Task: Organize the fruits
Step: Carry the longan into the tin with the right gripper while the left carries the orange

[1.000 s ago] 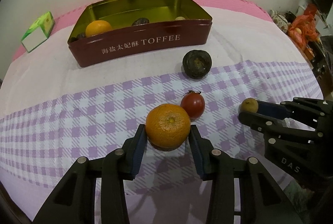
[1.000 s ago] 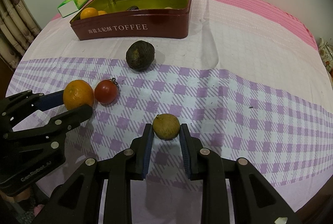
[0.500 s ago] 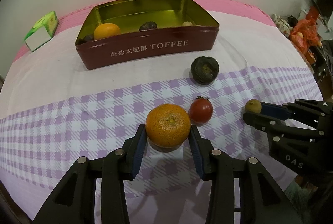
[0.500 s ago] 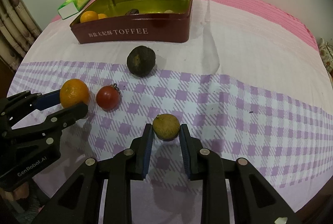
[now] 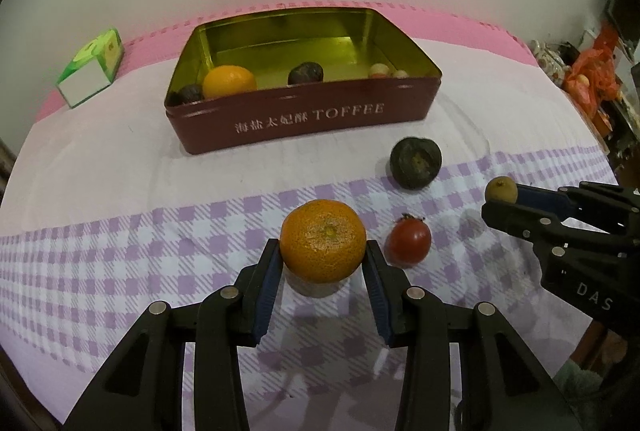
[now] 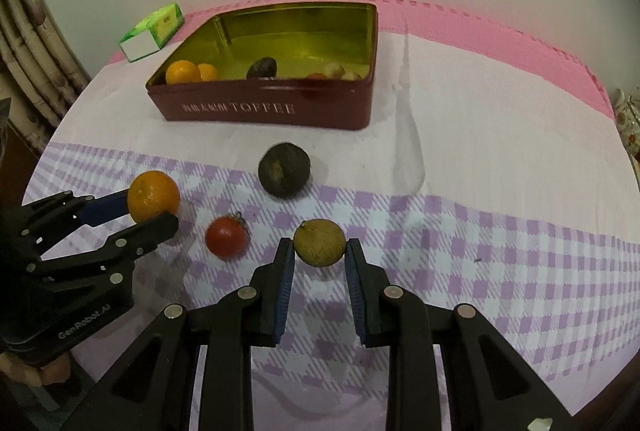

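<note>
Two fruits lifted now: left gripper (image 5: 323,271) clamping orange (image 5: 323,239), right gripper (image 6: 320,267) pinching longan (image 6: 319,242), nearer toffee tin (image 5: 304,119).

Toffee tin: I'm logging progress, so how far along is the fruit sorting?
Partway. The toffee tin already holds several fruits. In hand: the left hand-held gripper grips an orange, the right hand-held gripper a small brown fruit. Left on the cloth: a tomato and a dark fruit.

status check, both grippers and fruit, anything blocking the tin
Left gripper shut on orange. Right gripper shut on longan. Tomato, dark fruit on cloth; tin open, unobstructed.
</note>
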